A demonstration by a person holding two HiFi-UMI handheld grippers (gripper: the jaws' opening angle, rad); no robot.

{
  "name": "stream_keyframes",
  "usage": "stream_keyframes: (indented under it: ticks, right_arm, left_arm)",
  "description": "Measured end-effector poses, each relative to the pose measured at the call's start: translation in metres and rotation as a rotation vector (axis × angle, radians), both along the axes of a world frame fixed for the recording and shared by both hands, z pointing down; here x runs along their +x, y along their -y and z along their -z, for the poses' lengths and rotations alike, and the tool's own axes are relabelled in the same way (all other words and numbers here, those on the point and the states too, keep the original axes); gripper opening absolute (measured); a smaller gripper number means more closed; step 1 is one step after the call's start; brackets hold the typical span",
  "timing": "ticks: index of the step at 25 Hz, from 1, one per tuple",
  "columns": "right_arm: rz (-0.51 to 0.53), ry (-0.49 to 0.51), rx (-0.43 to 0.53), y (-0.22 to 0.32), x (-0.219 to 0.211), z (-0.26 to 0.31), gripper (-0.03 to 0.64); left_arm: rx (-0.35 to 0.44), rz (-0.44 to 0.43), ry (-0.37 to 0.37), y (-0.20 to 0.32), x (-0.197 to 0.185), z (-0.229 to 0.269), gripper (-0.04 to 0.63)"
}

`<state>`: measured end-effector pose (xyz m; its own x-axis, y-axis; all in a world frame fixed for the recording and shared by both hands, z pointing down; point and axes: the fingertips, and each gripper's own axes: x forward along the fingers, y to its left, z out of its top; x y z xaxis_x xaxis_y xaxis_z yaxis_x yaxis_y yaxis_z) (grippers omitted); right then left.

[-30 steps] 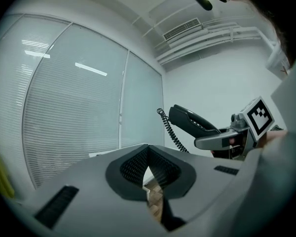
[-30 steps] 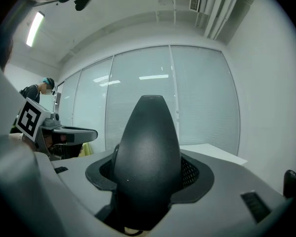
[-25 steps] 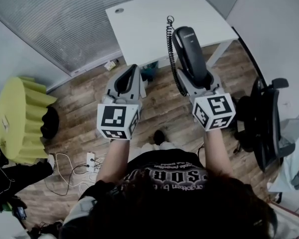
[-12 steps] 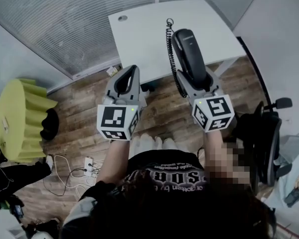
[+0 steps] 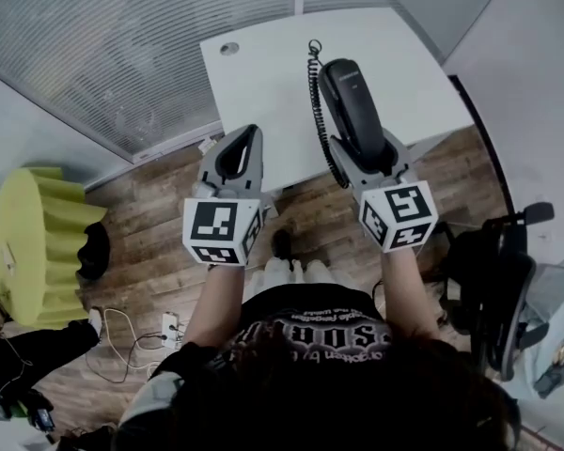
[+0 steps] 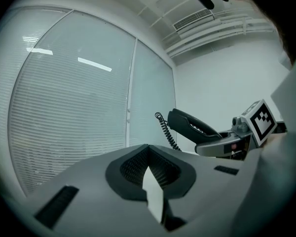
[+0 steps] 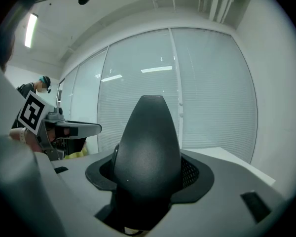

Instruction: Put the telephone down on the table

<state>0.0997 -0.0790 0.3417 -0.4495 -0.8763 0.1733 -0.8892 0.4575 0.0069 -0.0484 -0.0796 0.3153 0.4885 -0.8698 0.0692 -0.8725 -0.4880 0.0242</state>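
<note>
Black telephone (image 5: 350, 101) sits clamped between the jaws of the right gripper (image 5: 362, 150), held above the white table (image 5: 263, 73) ahead. Jaws of the left gripper (image 5: 249, 134) meet on nothing. Carrying step, I judge; next, lower it flat, then release.

Head camera looks steeply down over left gripper (image 5: 247, 132) and right gripper (image 5: 365, 147) toward the table (image 5: 263, 73). Each gripper camera sits close behind its jaws, also catching the other gripper.
</note>
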Motion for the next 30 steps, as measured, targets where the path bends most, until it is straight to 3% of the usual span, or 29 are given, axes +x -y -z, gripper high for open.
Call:
stream_keyframes:
  ticks: [13,30]
  right_arm:
    - [-0.047,-0.025,-0.019,0.115,-0.012,-0.003,0.273]
    - [-0.036,-0.037,-0.056,0.217,-0.002,-0.021,0.273]
  left_arm:
    - [-0.012,-0.045,0.001,0.12,-0.011,-0.002,0.003]
    - [-0.024,-0.011,0.034,0.211,-0.006,-0.011,0.003]
